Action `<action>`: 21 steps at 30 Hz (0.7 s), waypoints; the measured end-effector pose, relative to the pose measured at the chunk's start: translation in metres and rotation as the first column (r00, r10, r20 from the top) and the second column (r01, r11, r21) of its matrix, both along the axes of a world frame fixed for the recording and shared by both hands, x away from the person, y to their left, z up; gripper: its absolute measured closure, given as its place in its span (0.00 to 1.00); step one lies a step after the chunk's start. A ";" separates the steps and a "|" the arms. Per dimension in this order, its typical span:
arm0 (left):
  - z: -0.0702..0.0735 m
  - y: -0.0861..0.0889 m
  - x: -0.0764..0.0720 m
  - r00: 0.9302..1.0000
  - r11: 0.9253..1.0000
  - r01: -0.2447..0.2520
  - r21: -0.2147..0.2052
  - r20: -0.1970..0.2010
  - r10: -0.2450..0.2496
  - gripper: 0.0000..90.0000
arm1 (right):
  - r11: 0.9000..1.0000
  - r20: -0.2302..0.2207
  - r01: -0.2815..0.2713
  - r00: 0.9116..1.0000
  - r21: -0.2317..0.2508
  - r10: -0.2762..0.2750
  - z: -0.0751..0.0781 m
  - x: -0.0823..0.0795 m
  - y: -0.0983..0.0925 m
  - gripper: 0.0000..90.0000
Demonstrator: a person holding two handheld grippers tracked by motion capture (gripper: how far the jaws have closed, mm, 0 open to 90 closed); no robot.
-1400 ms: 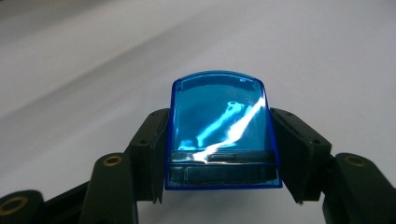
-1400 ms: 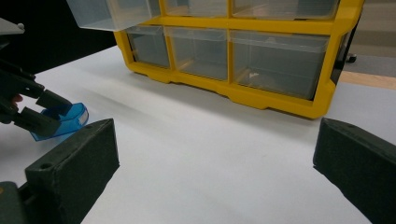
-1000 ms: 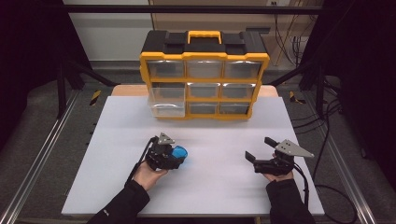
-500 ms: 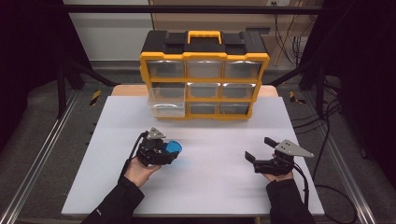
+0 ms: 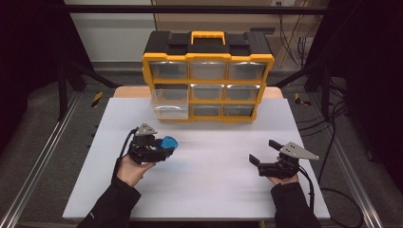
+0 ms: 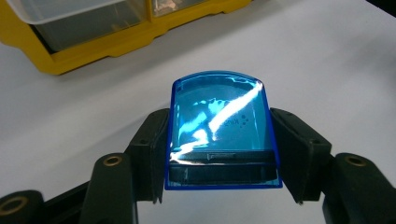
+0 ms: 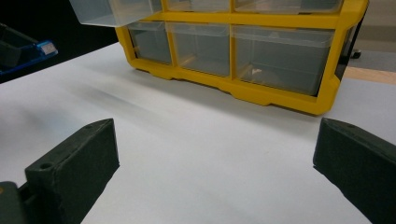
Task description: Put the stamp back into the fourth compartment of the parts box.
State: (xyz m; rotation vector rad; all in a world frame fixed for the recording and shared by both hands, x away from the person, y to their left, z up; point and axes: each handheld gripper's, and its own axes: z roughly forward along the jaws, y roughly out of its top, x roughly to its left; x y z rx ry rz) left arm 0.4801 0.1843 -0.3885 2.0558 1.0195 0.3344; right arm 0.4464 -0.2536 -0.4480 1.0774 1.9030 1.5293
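Note:
My left gripper (image 5: 164, 146) is shut on a small blue translucent case (image 5: 167, 142), held just above the white table (image 5: 209, 190) left of centre. In the left gripper view the blue case (image 6: 222, 123) sits clamped between both black jaws, its rounded end pointing away from me. My right gripper (image 5: 262, 153) hovers open at the right side of the table with nothing between its fingers (image 7: 74, 170). A yellow and black drawer organizer (image 5: 208, 76) stands at the back, and its clear middle-left drawer (image 5: 169, 105) is pulled out.
The organizer's other clear drawers (image 7: 280, 56) are pushed in. The pulled-out drawer (image 6: 70, 18) lies ahead and left of the blue case. Metal frame rails (image 5: 43, 161) run along both table sides, and cables (image 5: 328, 142) lie on the floor at the right.
My left gripper has moved left and slightly toward the back with the blue case held in it. The right gripper has stayed in place, open.

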 end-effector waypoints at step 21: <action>0.026 0.024 0.000 0.999 0.998 -0.021 -0.059 0.044 0.023 0.45 | 1.000 -0.007 -0.001 1.000 -0.010 0.001 -0.001 0.001 0.001 0.00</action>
